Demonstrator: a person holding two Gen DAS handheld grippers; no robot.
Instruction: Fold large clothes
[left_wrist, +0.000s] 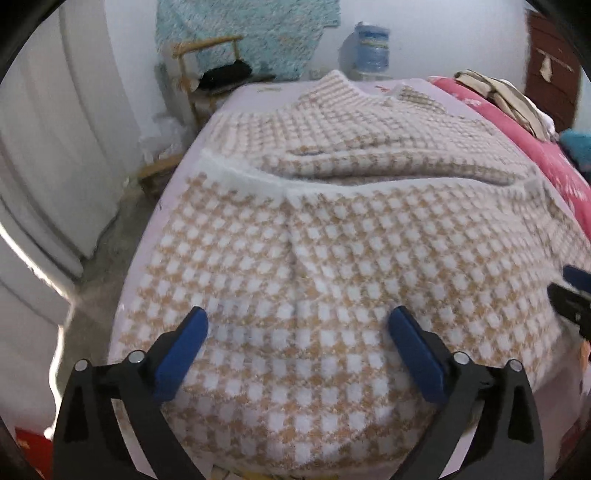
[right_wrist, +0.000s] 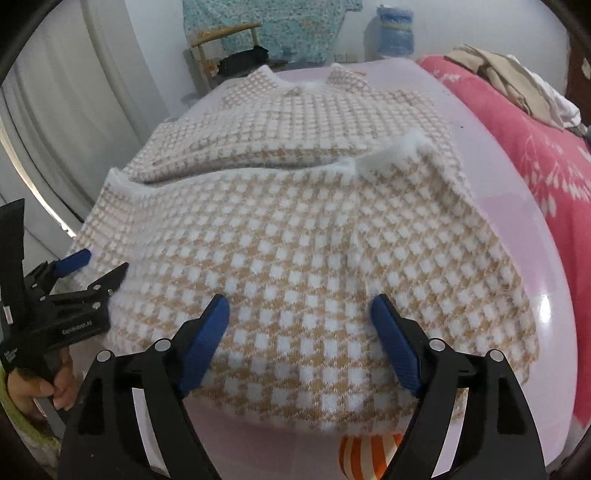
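Houndstooth sweater (left_wrist: 332, 258), tan and white, lies across lilac bedsheet (right_wrist: 517, 229), bottom half folded up toward 12 o'clock over the chest. Pink blanket (right_wrist: 535, 147) at 2 o'clock. Left gripper (left_wrist: 297, 332) and right gripper (right_wrist: 299, 317) both spread wide over the near fold, holding nothing.

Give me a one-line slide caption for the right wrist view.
Open right gripper hovers over the folded checked sweater on the bed; left gripper at its left edge.
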